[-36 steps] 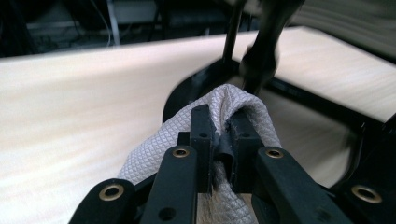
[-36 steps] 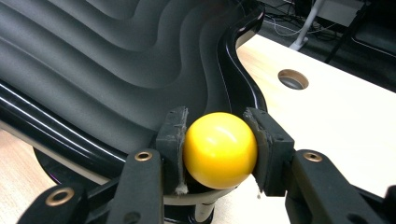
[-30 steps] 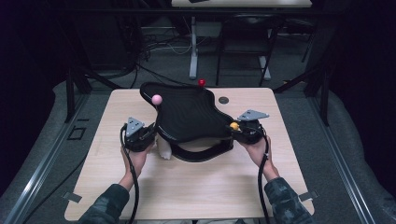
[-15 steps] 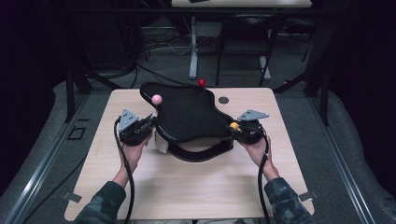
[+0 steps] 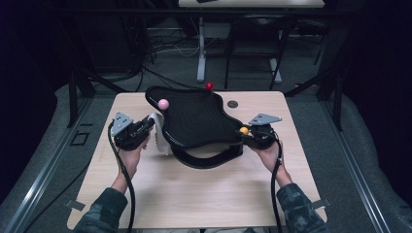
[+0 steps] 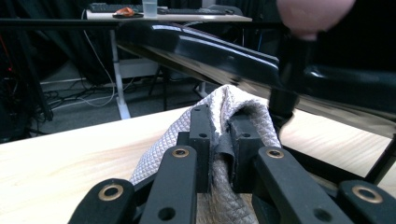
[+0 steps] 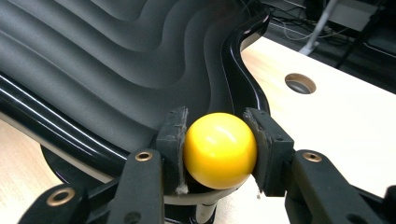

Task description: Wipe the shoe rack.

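Left gripper (image 5: 145, 127): jaws closed tight on a fold of the pale grey quilted cloth (image 6: 224, 140), pinched at the left edge of the black wavy-surfaced tray (image 5: 199, 121). The cloth hangs from the jaws down to the light wooden tabletop (image 5: 194, 194), partly tucked under the tray's raised rim.

Right gripper (image 7: 219, 149): jaws part-closed, both pads pressing the glossy yellow ball knob (image 7: 219, 148) at the tray's right corner.

The tray sits mid-tabletop on a black curved base (image 5: 209, 158), between the two grippers. A pink ball knob (image 5: 163, 103) stands at its left corner, a red ball knob (image 5: 209, 86) at its far edge.
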The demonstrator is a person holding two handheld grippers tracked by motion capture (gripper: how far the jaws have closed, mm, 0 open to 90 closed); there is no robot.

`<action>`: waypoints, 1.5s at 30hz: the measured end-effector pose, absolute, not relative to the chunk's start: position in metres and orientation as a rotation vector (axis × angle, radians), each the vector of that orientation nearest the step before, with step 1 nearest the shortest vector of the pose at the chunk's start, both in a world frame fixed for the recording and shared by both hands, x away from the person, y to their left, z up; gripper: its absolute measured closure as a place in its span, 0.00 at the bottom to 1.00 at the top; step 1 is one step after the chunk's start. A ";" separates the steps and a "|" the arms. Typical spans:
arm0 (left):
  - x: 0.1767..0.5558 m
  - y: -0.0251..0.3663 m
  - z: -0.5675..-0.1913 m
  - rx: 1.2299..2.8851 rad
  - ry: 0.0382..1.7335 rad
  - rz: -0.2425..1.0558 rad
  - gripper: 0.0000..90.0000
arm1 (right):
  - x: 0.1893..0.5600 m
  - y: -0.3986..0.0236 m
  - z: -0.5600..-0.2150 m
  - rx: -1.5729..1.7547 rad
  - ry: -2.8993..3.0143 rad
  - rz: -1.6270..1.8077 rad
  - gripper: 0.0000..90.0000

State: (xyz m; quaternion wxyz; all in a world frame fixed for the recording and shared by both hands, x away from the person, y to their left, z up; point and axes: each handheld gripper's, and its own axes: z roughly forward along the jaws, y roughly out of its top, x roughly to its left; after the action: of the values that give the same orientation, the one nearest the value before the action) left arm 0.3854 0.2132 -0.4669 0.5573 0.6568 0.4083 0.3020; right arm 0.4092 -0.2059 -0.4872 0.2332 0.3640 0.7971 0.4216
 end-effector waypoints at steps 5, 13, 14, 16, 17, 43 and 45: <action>0.382 0.212 -0.461 1.551 0.943 0.727 0.92 | 0.412 -0.211 -0.487 0.984 2.213 1.173 0.67; 0.375 0.206 -0.454 1.570 0.903 0.747 0.92 | 0.417 -0.218 -0.485 0.955 2.254 1.181 0.67; 0.375 0.205 -0.454 1.573 0.900 0.752 0.92 | 0.418 -0.219 -0.485 0.956 2.249 1.173 0.67; 0.374 0.206 -0.453 1.573 0.906 0.761 0.92 | 0.419 -0.220 -0.486 0.986 2.234 1.179 0.67; 0.374 0.206 -0.453 1.573 0.906 0.761 0.92 | 0.419 -0.220 -0.486 0.986 2.234 1.179 0.67; 0.368 0.216 -0.463 1.619 0.945 0.757 0.91 | 0.401 -0.207 -0.471 1.217 2.090 0.963 0.63; 0.368 0.217 -0.464 1.622 0.949 0.754 0.91 | 0.399 -0.205 -0.469 1.243 2.083 0.931 0.60</action>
State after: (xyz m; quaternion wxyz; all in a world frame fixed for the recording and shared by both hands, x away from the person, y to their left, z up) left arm 0.3679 0.2173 -0.4645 0.5297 0.6793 0.3975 0.3160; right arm 0.3986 -0.2047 -0.4689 0.2684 0.4610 0.7722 0.3453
